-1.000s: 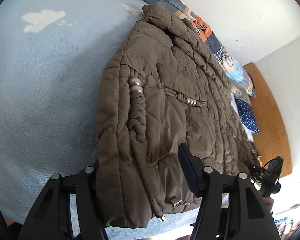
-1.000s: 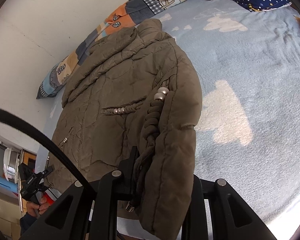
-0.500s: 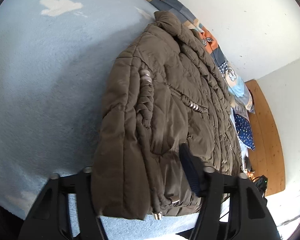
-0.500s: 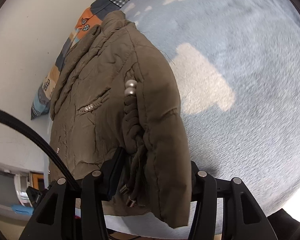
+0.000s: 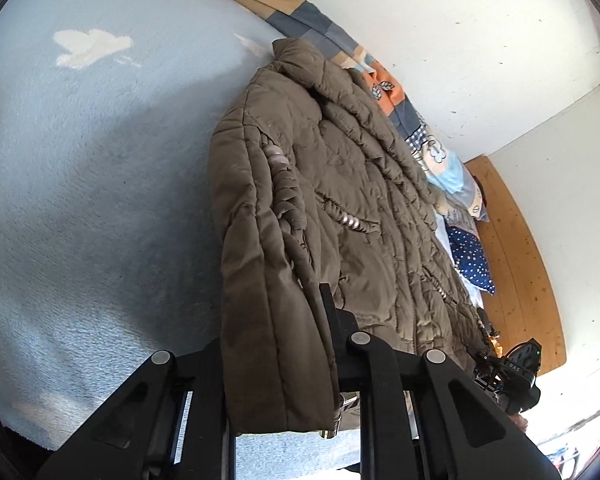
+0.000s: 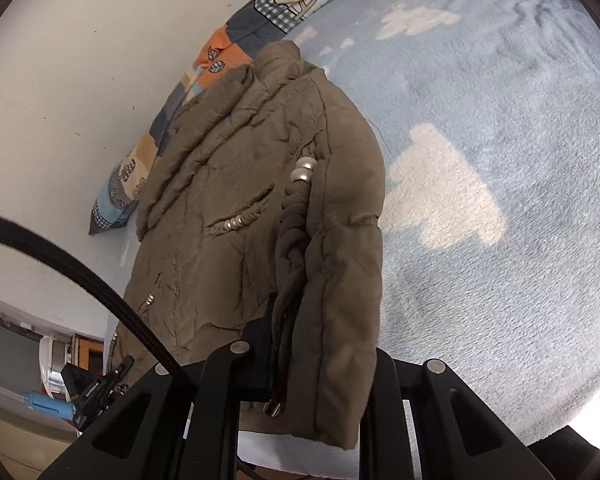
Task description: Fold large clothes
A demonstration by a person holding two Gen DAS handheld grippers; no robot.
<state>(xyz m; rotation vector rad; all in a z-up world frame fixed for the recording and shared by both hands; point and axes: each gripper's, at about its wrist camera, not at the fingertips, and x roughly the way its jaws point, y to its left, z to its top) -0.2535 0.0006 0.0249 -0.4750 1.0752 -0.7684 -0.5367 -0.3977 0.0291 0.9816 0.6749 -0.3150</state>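
Olive-brown padded jacket (image 5: 340, 208) lies flat on the light blue cloud-print blanket (image 5: 100, 184), collar at the far end by the wall, hem at the near bed edge. Left gripper (image 5: 276, 364) has just been closing and is clamped on the near hem corner on its side; right gripper (image 6: 320, 364) likewise, jaws pinched on the opposite hem corner beside the braided cord (image 6: 296, 236). To fold well: lift both corners level, keep the hem taut, carry it toward the collar without snagging cords.

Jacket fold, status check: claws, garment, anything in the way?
Both claws, left claw and right claw, just closed, clamped on the jacket hem corners. Jacket flat on the blue blanket. Nothing blocking.
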